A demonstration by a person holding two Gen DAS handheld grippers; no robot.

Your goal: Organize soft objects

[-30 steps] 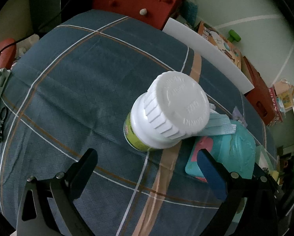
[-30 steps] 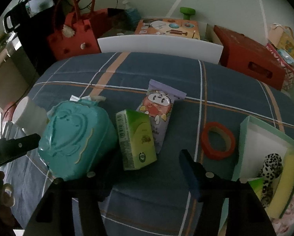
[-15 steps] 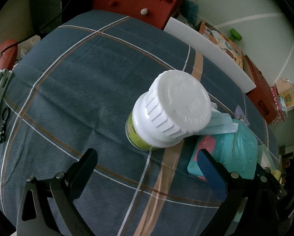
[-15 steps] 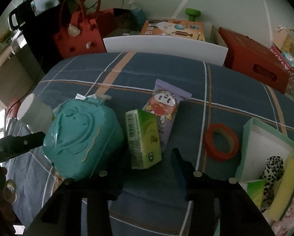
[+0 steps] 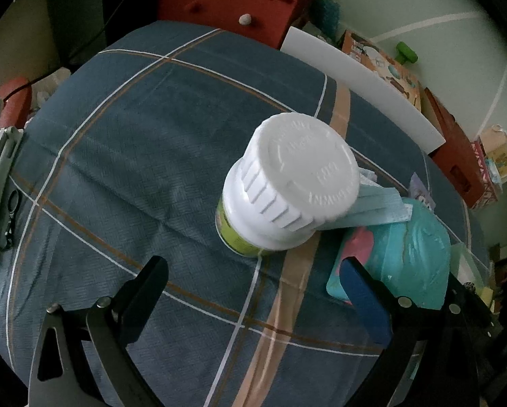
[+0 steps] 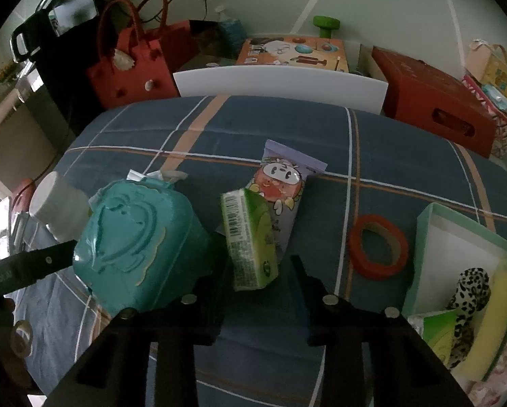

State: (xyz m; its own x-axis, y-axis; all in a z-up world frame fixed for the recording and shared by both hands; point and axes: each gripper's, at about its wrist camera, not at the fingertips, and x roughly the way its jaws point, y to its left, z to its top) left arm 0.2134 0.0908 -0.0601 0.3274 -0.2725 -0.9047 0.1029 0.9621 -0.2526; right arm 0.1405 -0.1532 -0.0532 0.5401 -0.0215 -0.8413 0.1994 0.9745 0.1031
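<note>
Straddling green tissue pack (image 6: 250,240), spread right gripper (image 6: 258,271); barcode visible, print unreadable.

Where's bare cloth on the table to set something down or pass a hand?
Free: the far strip between the snack pouch and white board, and the cloth left of the white bottle. Crowded: teal case, green tissue pack, pouch and tape roll beside the box.

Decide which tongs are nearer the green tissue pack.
Right. The right tongs straddle the green tissue pack; the left tongs sit beyond the teal case, by the white bottle.
</note>
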